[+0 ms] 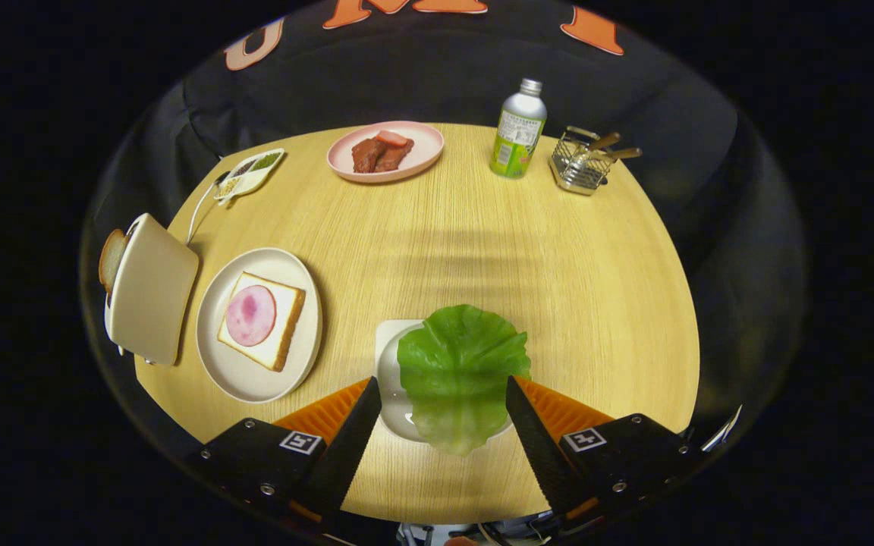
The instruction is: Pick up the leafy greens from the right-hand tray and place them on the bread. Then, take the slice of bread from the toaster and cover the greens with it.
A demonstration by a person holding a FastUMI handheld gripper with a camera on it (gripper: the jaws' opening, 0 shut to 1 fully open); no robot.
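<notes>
A green lettuce leaf (458, 371) lies on a small white tray (391, 371) on the round wooden table, right between my fingers. My gripper (441, 394) is open, with one finger on each side of the leaf and neither pressing on it. Off to the left of the fingers, a round cream plate (226, 371) holds a slice of bread (289, 322) topped with a pink ham round (250, 315). Beyond that plate stands a cream toaster (150, 288) with a bread slice (111, 258) sticking out of its slot.
At the far side of the table sit a pink plate (422, 155) with meat pieces, a green-labelled bottle (518, 130), a wire basket (580, 163) with wooden-handled utensils, and a small divided seasoning dish (251, 173). A white cord runs from the toaster.
</notes>
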